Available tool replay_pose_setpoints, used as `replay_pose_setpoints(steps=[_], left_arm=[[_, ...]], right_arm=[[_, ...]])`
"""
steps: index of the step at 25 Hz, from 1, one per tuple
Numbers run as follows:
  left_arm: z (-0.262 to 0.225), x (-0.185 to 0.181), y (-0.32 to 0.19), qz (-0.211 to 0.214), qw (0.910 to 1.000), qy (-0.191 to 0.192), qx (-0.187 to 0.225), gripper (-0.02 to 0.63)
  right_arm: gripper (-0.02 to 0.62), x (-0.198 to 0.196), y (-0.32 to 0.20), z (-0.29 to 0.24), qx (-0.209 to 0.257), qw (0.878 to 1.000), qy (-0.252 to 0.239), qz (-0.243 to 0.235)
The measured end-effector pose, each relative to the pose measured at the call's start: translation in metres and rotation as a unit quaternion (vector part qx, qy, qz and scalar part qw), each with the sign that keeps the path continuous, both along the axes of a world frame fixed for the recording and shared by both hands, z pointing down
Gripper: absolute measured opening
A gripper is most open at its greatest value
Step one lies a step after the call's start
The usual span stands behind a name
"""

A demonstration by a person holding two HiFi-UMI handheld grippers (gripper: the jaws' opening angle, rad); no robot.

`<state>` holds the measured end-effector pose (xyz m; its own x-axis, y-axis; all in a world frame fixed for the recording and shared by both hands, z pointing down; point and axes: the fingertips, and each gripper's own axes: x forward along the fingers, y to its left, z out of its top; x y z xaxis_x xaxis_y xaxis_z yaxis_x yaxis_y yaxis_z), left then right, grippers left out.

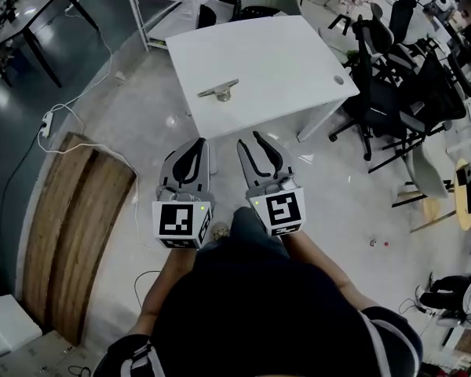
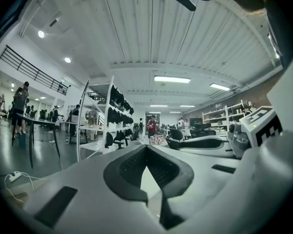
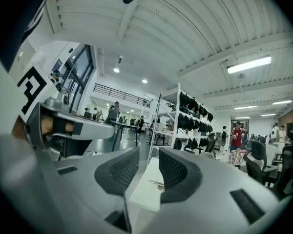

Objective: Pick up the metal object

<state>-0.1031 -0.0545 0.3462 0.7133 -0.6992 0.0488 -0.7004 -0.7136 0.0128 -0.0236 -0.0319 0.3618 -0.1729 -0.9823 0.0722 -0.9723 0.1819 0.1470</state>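
The metal object (image 1: 218, 91), a flat silvery bar with a round part under it, lies near the middle of the white table (image 1: 282, 61). Both grippers hang over the floor short of the table's near edge. My left gripper (image 1: 202, 141) is shut, its tips meeting with nothing between them. To its right, my right gripper (image 1: 250, 140) is open and empty. In the right gripper view the metal object (image 3: 156, 183) shows small on the table between the parted jaws (image 3: 148, 155). In the left gripper view only a bare strip of table (image 2: 149, 179) shows behind the closed tips (image 2: 146, 147).
Black office chairs (image 1: 392, 93) crowd the table's right side. Wooden boards (image 1: 71, 226) lie on the floor at left, with a white cable and power strip (image 1: 45, 124) beyond them. A dark table (image 1: 31, 14) stands far left. Shelving (image 3: 185, 116) stands behind.
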Motion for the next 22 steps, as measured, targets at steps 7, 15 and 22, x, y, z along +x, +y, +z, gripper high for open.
replay_pose_setpoints(steps=[7, 15, 22], left_arm=[[0.013, 0.012, -0.049, -0.007, 0.9999, -0.007, -0.008, 0.021], [0.022, 0.048, -0.137, -0.027, 0.9994, -0.018, -0.010, 0.021], [0.036, 0.076, -0.211, -0.060, 0.9974, -0.027, -0.029, 0.021]], right_arm=[[0.121, 0.012, -0.061, 0.034, -0.020, 0.994, 0.104, -0.018], [0.121, 0.041, -0.160, 0.085, -0.059, 0.976, 0.196, -0.077], [0.121, 0.060, -0.238, 0.148, -0.118, 0.944, 0.263, -0.160]])
